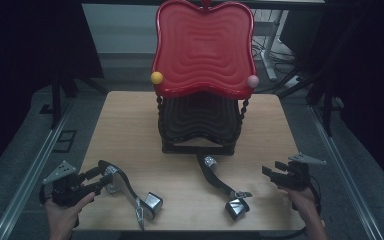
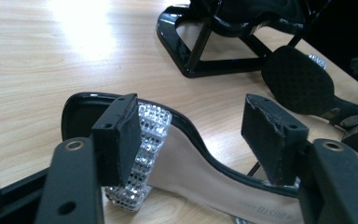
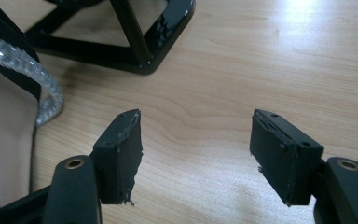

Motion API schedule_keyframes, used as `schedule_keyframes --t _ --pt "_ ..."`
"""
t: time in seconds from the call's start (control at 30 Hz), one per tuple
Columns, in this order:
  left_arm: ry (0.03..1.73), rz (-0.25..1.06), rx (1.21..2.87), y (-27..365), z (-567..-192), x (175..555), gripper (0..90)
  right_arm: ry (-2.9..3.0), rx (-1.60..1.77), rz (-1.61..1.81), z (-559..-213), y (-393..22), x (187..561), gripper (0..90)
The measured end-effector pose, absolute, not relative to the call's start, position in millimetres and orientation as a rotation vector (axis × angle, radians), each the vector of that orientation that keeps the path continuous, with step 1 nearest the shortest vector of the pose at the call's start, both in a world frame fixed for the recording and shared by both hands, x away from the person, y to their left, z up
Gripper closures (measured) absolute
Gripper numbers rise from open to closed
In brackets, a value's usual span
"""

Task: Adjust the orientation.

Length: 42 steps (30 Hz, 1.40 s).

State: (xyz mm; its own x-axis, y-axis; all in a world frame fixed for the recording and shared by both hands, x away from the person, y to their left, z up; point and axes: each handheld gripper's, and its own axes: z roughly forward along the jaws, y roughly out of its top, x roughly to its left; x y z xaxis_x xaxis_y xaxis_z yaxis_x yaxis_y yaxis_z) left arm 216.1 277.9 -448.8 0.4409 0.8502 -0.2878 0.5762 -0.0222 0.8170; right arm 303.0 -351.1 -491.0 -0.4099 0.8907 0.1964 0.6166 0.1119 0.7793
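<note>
The two-tier rack (image 1: 200,100) stood at the far middle of the wooden table (image 1: 125,125), and everything else is placed from it. Its red upper tray (image 1: 203,47) and its black lower tray (image 1: 200,120) both looked bare; a yellow knob (image 1: 156,77) and a pink knob (image 1: 252,80) sat at the red tray's front corners. Near and to the left of the rack lay one black high-heeled sandal (image 1: 130,192) with its rhinestone strap (image 2: 151,140); the second sandal (image 1: 222,185) lay just in front of the rack, sole turned up. The left gripper (image 1: 96,177) was at the first sandal, its jaws wide and straddling the toe end, one pad beside the strap but not visibly pressing, so nothing was gripped yet. The right gripper (image 1: 269,172) waited well right of the rack's front, jaws wide and empty over bare wood. To take the shoe well, the left jaws probably needed to close across the sole rather than the loose strap, which might slip, and lift it level so the heel would not swing; the black tray seemed the easier shelf to reach.
</note>
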Motion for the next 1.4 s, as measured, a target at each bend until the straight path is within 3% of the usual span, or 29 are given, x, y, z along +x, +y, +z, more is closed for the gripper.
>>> schedule_keyframes --t 0.13,0.27,0.3,0.37,0.4,0.47,0.63,0.8,1.4 --pt "1.259 0.352 1.708 281.2 -448.1 214.7 45.2 2.064 1.480 1.224 -489.6 -354.5 301.2 34.7" --pt "1.285 0.365 1.679 286.3 -448.0 208.3 63.4 2.065 1.462 1.232 -488.7 -354.8 299.8 34.8" --pt "1.289 0.379 1.678 288.2 -448.5 204.3 63.4 2.064 1.462 1.235 -488.6 -354.9 299.6 35.0" --pt "1.300 0.390 1.678 292.3 -448.6 197.0 79.2 2.069 1.455 1.221 -490.4 -356.5 298.8 35.4" --pt "1.304 0.393 1.678 294.9 -448.2 193.1 79.2 2.069 1.455 1.221 -490.4 -356.5 298.8 35.4" --pt "1.309 0.395 1.668 300.0 -447.9 185.0 89.2 2.072 1.453 1.186 -492.3 -358.4 299.0 35.4" --pt "1.311 0.387 1.719 295.0 -450.4 181.0 89.8 2.063 1.466 1.171 -493.6 -359.4 301.8 35.4" --pt "1.307 0.389 1.844 264.9 -458.2 203.8 89.7 2.064 1.479 1.139 -494.8 -356.1 303.6 35.6" --pt "1.350 0.337 1.877 240.5 -474.6 249.5 89.9 2.077 1.491 1.095 -499.3 -355.8 302.2 35.6"
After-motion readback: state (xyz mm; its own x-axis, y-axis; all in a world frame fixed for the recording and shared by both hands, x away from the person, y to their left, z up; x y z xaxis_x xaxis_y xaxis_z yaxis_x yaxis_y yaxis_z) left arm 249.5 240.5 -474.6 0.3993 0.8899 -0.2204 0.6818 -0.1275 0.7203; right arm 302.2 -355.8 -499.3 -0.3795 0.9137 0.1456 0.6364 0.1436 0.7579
